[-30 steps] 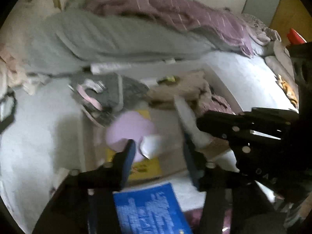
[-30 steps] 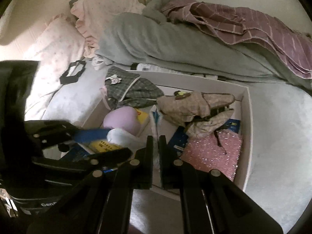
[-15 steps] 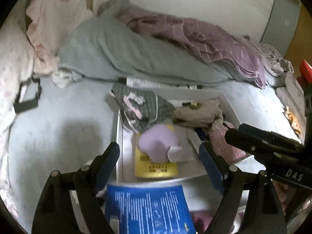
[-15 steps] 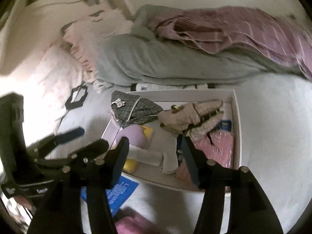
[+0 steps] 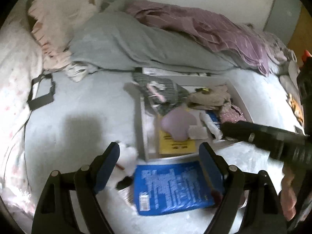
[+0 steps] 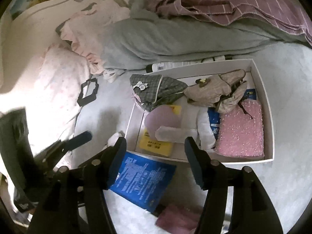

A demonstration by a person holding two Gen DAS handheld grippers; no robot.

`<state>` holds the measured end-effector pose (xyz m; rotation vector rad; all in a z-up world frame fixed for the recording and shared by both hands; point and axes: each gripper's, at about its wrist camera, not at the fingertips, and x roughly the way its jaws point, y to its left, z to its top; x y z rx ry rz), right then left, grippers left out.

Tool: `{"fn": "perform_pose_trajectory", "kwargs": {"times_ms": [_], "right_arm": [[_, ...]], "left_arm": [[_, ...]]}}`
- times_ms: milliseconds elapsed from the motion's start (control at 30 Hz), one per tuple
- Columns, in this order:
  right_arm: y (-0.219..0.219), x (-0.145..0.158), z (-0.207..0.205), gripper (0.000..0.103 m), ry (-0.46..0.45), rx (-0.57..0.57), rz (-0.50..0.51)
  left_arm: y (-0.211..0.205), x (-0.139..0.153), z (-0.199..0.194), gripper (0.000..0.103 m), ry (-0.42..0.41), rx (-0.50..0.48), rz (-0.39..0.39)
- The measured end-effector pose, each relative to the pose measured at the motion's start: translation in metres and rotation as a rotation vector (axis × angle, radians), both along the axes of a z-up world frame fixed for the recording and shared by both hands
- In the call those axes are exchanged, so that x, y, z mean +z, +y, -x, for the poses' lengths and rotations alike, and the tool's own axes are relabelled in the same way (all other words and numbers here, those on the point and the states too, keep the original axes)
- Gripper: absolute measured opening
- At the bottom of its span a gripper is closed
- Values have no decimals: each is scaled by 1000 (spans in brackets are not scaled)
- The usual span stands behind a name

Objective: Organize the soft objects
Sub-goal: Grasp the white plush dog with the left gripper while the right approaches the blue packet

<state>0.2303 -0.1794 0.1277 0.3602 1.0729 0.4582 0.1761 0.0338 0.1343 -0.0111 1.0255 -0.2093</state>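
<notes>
Left gripper: black frame with blue pads, jaws spread wide, nothing between the pads; hovering above the bed, blue packet under the gap.
Right gripper: black frame with blue pads, jaws opening, nothing clamped; near edge of the box and the blue packet visible through the gap.
White shallow cardboard box: lying on the pale grey bedsheet, at 12 to 1 o'clock from the right gripper.
Grey checked fabric pouch with pale trim: draped over the box's far left corner, at 11 o'clock inside the box.
Beige crumpled cloth bag with dark straps: far half of the box, at 1 o'clock, just right of the checked pouch.
Lilac rounded soft pad: left half of the box, resting partly on a yellow flat packet.
Pink sequinned flat pouch: near right corner of the box, at 4 o'clock.
White soft roll: centre of the box, touching the lilac pad.
Blue printed flat packet: outside the box, on the sheet at 6 o'clock from it.
White fluffy item: on the sheet just left of the box's near corner, beside the left gripper's left pad.
Grey-green blanket: heaped beyond the box at 12 o'clock, with a mauve striped cloth on top.
Black rectangular frame-like strap: on the sheet at 9 o'clock from the box.
</notes>
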Motion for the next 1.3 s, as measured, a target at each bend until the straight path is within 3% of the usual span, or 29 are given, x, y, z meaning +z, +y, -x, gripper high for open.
{"fn": "perform_pose_trajectory", "kwargs": {"times_ms": [100,200,300,400,500,567,667,833,900,967,1067,1300], "right_arm": [[0,8,-12,63,89,-40,-84],[-5,-4,-4,63,142,-44,-179],[1,-23,-1,63,193,-28,-96],[2,-28,-5,63,181,-60,-92],[7,-34,-6,63,229,-7,-95],[9,-36,-7,63,250,24,-127],[14,-35,-3,63,254,34,-132],[33,-35,-1,63,262,94,-111],[39,-41,-1,63,275,114,-94],[42,-46,-1,63,285,120,-60],[41,-49,-3,63,271,111,-22],[40,-70,-11,63,309,78,63]], "left_arm": [[25,2,4,84,7,32,31],[47,-5,2,84,31,76,53],[58,-19,-7,84,80,103,57],[63,-38,-16,84,144,139,44],[68,-52,-21,84,192,154,3],[72,-56,-21,84,204,158,25],[73,-61,-20,84,231,137,48],[59,-74,-20,84,264,76,-31],[57,-83,-23,77,276,74,-60],[57,-93,-26,49,307,77,-57],[55,-94,-27,38,283,89,-103],[52,-59,-10,35,140,101,-150]]}}
